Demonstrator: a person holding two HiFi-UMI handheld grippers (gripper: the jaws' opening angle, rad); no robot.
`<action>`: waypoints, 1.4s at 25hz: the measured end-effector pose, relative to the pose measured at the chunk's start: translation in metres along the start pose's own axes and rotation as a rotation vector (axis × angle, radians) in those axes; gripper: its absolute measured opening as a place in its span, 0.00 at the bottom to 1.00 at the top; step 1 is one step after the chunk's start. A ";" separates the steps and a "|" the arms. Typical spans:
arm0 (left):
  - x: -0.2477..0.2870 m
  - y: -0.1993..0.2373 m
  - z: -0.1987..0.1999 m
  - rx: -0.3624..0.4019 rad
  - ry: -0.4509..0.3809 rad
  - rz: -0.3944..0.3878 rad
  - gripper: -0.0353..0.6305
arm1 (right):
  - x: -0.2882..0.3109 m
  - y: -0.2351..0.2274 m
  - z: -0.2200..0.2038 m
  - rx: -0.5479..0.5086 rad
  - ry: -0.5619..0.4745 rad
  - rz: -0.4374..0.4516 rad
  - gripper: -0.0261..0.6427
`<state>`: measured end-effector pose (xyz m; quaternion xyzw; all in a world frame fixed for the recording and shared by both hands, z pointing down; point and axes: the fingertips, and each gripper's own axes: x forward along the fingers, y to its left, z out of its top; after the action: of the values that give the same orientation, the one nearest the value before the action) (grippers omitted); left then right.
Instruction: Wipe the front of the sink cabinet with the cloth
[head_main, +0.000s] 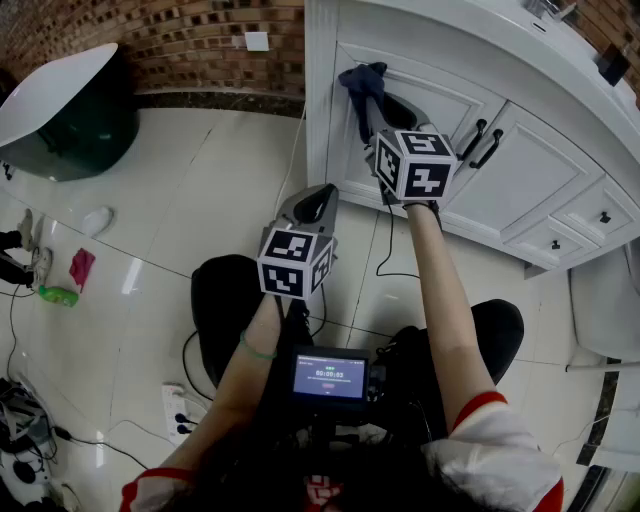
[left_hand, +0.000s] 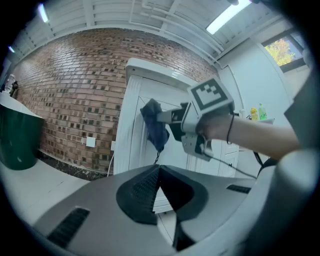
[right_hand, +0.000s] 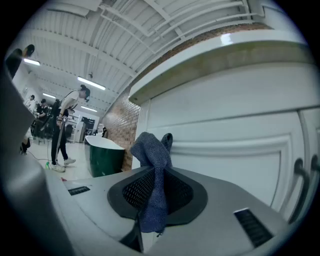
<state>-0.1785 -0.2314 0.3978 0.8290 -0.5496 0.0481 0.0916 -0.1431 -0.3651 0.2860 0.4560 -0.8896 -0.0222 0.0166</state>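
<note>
Nearest: left gripper, jaws closed together on nothing, apart from the white panelled sink cabinet. At its 1 o'clock: right gripper, clamped on the dark blue knitted cloth, which protrudes beyond the jaw tips at the cabinet's left door front.

The head camera looks steeply down at the sink cabinet. The right claw camera faces it closely; the left claw camera, farther back, shares the cloth.
</note>
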 end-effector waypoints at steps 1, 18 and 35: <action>-0.001 0.001 0.002 -0.010 -0.011 -0.002 0.08 | 0.002 0.001 -0.015 0.008 0.018 -0.001 0.13; 0.006 0.017 -0.001 -0.007 -0.023 0.019 0.08 | 0.028 0.017 -0.265 0.080 0.424 -0.013 0.13; 0.020 0.013 -0.008 -0.024 -0.004 0.020 0.08 | -0.023 -0.017 -0.022 0.025 -0.002 -0.022 0.13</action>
<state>-0.1824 -0.2522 0.4108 0.8224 -0.5585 0.0409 0.1002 -0.1150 -0.3570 0.3071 0.4660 -0.8847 -0.0115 0.0097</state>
